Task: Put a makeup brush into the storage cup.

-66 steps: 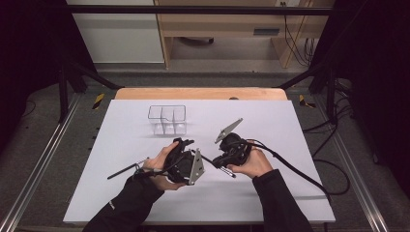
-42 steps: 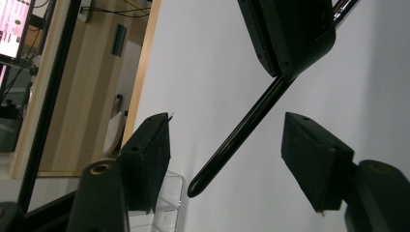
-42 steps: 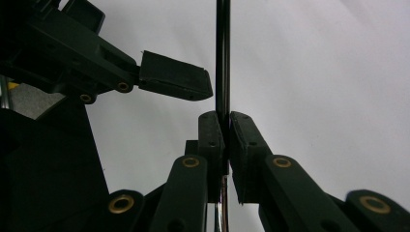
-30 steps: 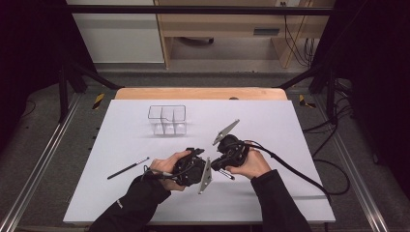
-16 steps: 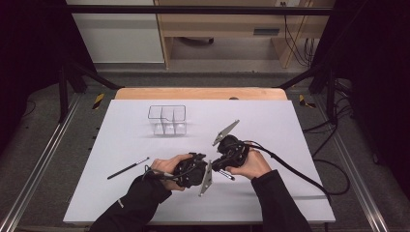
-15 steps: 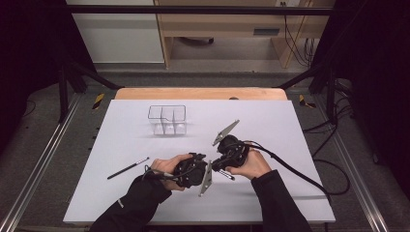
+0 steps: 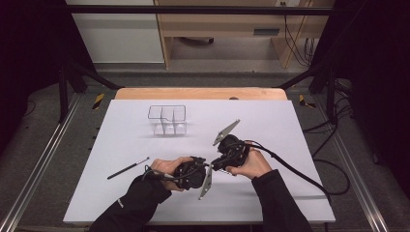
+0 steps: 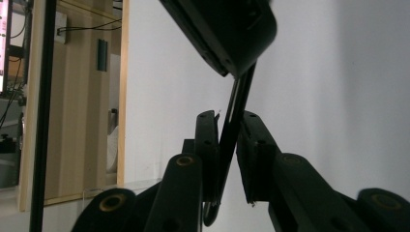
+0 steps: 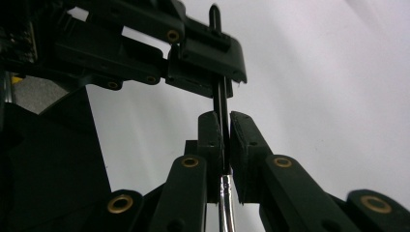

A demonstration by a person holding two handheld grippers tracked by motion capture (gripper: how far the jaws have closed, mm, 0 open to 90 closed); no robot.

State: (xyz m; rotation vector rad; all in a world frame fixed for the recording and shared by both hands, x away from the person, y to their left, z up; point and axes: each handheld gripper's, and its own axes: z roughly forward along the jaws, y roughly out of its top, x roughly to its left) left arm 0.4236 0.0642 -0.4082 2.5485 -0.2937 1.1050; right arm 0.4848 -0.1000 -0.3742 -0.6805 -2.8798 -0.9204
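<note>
Between both hands, I hold one thin brush [image 9: 221, 104] — right gripper [image 9: 225, 126] clamped, left gripper [image 8: 227, 126] just closing onto it; next, right releases.

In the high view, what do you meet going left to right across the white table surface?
Thin black brush → left gripper → right gripper closing the row. The clear divided container sits farther back, above the gap between brush and grippers.

Thin black rod [image 9: 222, 104] between both grippers
</note>
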